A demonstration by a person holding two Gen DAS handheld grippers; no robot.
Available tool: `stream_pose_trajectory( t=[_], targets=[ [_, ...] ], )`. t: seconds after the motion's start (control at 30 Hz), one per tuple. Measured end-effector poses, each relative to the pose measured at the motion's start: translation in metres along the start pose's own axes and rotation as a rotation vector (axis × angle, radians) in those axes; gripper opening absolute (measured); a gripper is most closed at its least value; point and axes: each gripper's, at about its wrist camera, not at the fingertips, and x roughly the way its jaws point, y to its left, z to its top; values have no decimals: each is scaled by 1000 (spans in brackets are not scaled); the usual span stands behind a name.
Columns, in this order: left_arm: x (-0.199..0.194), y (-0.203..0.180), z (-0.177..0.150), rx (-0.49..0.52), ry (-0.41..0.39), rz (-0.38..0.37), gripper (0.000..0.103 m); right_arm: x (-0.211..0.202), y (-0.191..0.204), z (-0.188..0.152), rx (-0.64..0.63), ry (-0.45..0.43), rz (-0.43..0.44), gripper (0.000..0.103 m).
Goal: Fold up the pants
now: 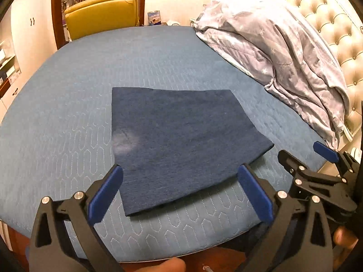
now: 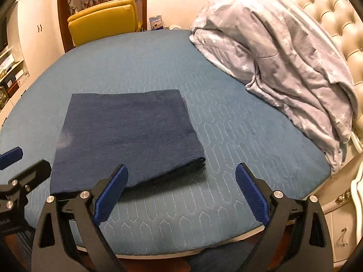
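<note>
The dark navy pants lie folded into a flat rectangle on the blue quilted bed cover; they also show in the right wrist view. My left gripper is open and empty, held above the near edge of the pants. My right gripper is open and empty, just right of the pants' near right corner. The right gripper also appears at the right of the left wrist view, open. The left gripper's finger shows at the left edge of the right wrist view.
A crumpled grey star-print duvet lies along the cream tufted headboard at the right. A yellow chair stands beyond the far edge. White cupboards stand at the bed's near right.
</note>
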Motion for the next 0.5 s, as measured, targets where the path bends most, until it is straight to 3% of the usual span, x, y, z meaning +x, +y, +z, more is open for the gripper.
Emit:
stream_pose_trajectory(
  t=[0.5],
  targets=[
    [-3, -2, 0, 0, -1, -5, 101, -3, -1, 0, 7, -1, 4, 92]
  ],
)
